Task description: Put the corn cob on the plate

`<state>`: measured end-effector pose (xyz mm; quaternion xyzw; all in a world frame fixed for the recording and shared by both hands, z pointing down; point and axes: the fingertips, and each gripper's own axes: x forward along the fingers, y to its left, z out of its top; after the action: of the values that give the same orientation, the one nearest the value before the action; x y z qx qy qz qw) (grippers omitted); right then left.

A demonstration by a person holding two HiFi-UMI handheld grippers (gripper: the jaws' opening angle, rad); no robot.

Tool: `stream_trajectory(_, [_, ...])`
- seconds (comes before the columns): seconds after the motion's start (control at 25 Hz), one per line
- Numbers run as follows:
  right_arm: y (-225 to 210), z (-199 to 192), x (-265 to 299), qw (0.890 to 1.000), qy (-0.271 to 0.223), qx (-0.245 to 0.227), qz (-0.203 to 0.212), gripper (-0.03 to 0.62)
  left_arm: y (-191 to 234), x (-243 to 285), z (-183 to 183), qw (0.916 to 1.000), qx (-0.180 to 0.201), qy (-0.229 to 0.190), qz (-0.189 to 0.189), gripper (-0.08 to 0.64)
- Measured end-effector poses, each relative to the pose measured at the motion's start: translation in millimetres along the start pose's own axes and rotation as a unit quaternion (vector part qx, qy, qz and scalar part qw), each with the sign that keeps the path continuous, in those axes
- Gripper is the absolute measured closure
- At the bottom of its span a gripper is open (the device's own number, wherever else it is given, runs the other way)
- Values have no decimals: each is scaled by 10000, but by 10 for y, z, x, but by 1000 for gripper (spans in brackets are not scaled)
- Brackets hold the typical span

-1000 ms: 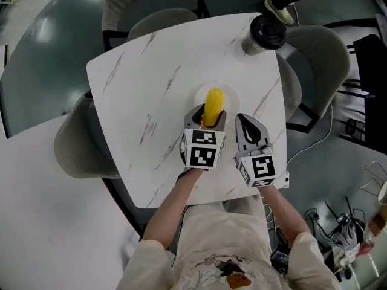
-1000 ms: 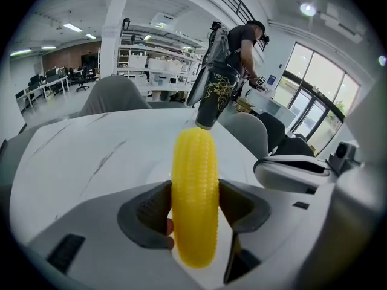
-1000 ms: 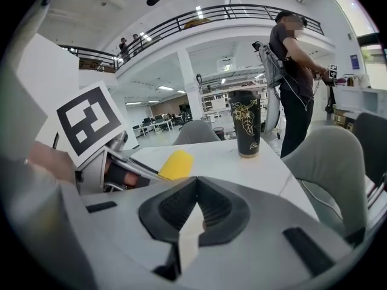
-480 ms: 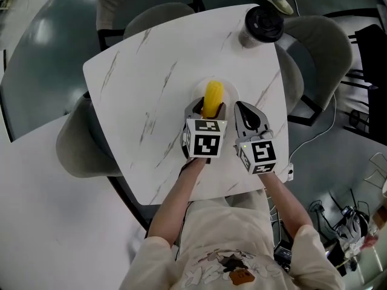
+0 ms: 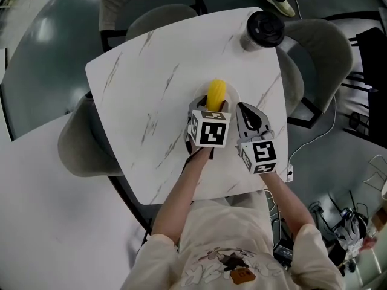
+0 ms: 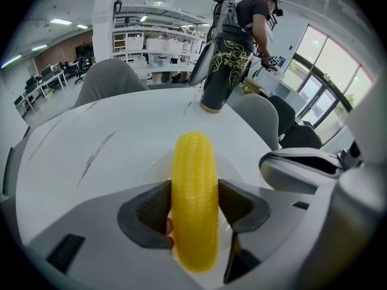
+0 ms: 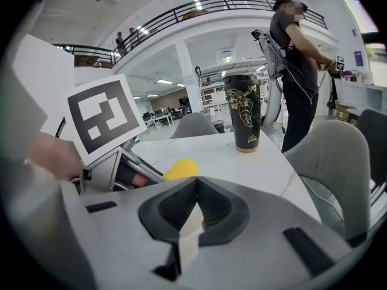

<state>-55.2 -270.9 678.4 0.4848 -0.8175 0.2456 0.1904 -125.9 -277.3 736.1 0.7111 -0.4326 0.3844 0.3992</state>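
A yellow corn cob (image 5: 215, 95) (image 6: 193, 192) is held lengthwise between the jaws of my left gripper (image 5: 207, 109) (image 6: 194, 205), which is shut on it. The cob hangs over a white plate (image 5: 232, 95) (image 6: 151, 174) near the middle of the marble table; I cannot tell if it touches the plate. My right gripper (image 5: 248, 116) (image 7: 195, 207) is just to the right of the left one, shut with nothing in it. The cob's tip (image 7: 181, 168) shows in the right gripper view.
A tall black tumbler (image 5: 264, 29) (image 6: 224, 65) (image 7: 244, 119) stands at the table's far right corner. Grey chairs (image 5: 329, 53) surround the white marble table (image 5: 145, 89). A person (image 7: 298, 65) stands beyond the table. Cables lie on the floor at right.
My left gripper with the cob has shifted slightly right and tilted. The right gripper has barely moved.
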Motion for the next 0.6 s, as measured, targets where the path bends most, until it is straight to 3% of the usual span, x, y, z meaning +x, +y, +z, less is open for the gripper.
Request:
stream_trajectory(0.28, [-10,-15,-50,10000,21,64,11,595,-33,-13,1,9993,323,-99,150,314])
stream_trajectory(0.6, [-45,4,-95,10000,-4,30,-13,595,-25,-70,0,9988,232,-422,57,314])
